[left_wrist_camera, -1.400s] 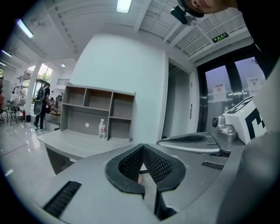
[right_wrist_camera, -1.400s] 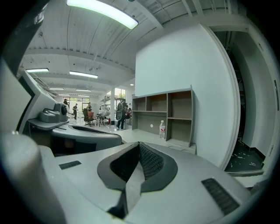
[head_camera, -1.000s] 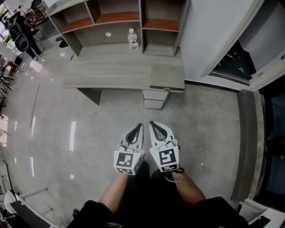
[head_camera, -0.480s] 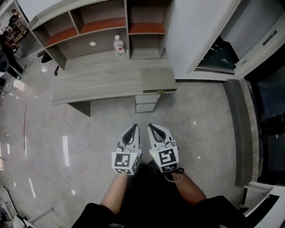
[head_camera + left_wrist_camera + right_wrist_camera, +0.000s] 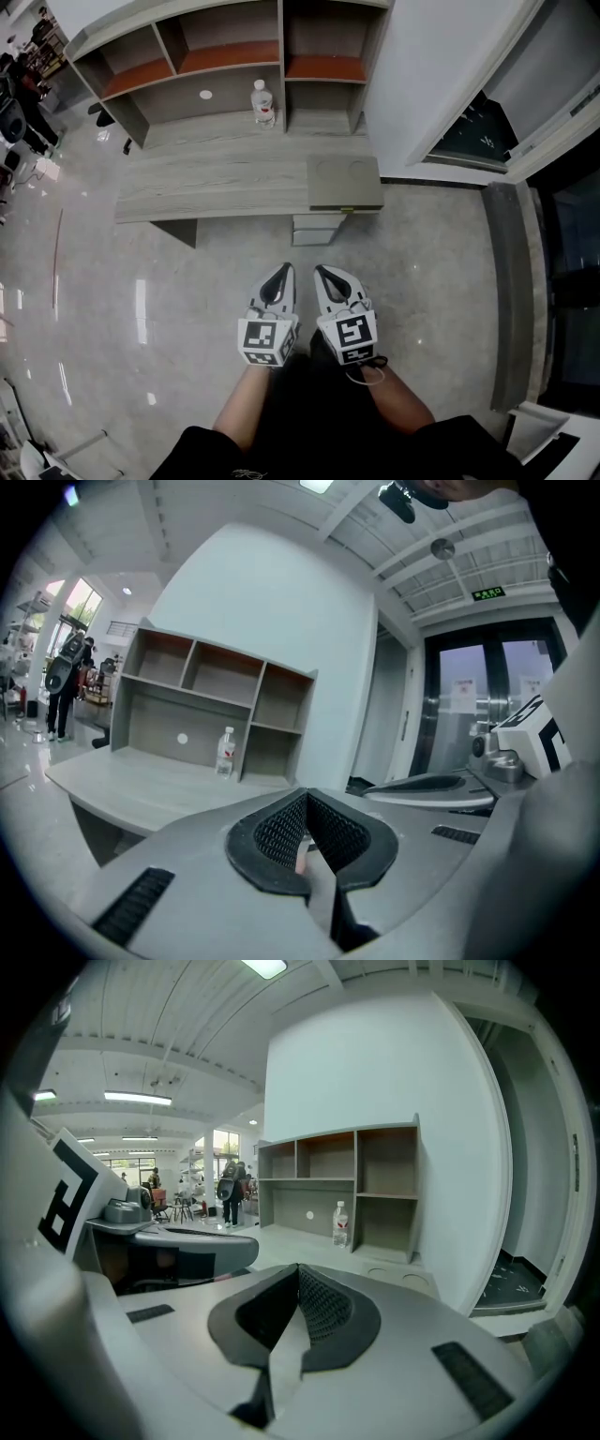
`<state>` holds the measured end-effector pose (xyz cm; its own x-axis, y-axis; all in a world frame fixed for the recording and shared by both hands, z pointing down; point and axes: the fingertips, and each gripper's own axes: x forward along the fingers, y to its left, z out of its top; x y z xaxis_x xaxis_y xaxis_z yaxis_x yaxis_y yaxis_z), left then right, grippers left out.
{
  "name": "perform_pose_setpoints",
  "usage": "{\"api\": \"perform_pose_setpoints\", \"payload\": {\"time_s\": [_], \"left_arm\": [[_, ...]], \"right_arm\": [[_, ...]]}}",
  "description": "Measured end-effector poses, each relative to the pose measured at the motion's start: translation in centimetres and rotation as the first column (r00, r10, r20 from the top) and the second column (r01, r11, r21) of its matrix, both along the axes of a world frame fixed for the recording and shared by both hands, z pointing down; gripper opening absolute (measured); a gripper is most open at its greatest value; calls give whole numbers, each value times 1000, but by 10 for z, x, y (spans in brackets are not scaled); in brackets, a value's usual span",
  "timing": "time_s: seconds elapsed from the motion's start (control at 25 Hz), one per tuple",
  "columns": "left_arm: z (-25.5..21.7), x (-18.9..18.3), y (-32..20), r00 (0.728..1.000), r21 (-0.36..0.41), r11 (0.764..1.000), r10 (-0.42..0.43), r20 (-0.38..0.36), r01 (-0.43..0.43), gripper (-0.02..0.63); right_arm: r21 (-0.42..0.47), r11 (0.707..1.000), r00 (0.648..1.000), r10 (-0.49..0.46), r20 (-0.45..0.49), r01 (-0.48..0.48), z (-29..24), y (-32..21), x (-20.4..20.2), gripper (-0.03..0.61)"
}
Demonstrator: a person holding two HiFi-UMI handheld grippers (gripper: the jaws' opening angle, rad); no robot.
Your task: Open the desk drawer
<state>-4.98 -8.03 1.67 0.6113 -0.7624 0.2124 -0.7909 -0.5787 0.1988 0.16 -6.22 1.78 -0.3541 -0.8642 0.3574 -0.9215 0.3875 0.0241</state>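
A grey wood-grain desk point(image 5: 225, 178) stands ahead against a shelf unit point(image 5: 220, 56). Its drawer stack point(image 5: 317, 228) sits closed under the desk's right end, below a darker top panel point(image 5: 344, 181). My left gripper point(image 5: 284, 270) and right gripper point(image 5: 322, 271) hover side by side over the floor, a short way in front of the drawers, touching nothing. Both are shut with nothing between the jaws. The desk point(image 5: 141, 785) and the shelf unit point(image 5: 342, 1185) show beyond the closed jaws in the left and right gripper views.
A water bottle point(image 5: 263, 101) stands on the desk by the shelves. A white wall point(image 5: 441, 75) and a dark doorway point(image 5: 487, 131) lie to the right. People stand far off at the left point(image 5: 23, 89). Glossy floor point(image 5: 122, 319) spreads around me.
The view has shifted, the desk sliding down and right in the picture against half a second ago. Both grippers keep their side-by-side pose, still shut.
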Motion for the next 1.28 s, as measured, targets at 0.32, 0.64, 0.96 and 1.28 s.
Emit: {"api": "perform_pose_setpoints", "payload": {"time_s": [0.32, 0.64, 0.96, 1.28], "left_arm": [[37, 42, -49, 999, -49, 998, -26, 35, 28, 5], [92, 59, -75, 987, -39, 997, -56, 148, 62, 5], [137, 49, -82, 989, 13, 1000, -17, 150, 15, 6], [192, 41, -91, 990, 84, 996, -32, 138, 21, 5]], "right_arm": [[-40, 999, 999, -33, 20, 33, 31, -43, 36, 6], [-102, 991, 996, -85, 28, 88, 94, -76, 51, 6], [15, 996, 995, -89, -38, 90, 137, -86, 38, 6], [74, 995, 996, -59, -65, 64, 194, -81, 34, 6]]}}
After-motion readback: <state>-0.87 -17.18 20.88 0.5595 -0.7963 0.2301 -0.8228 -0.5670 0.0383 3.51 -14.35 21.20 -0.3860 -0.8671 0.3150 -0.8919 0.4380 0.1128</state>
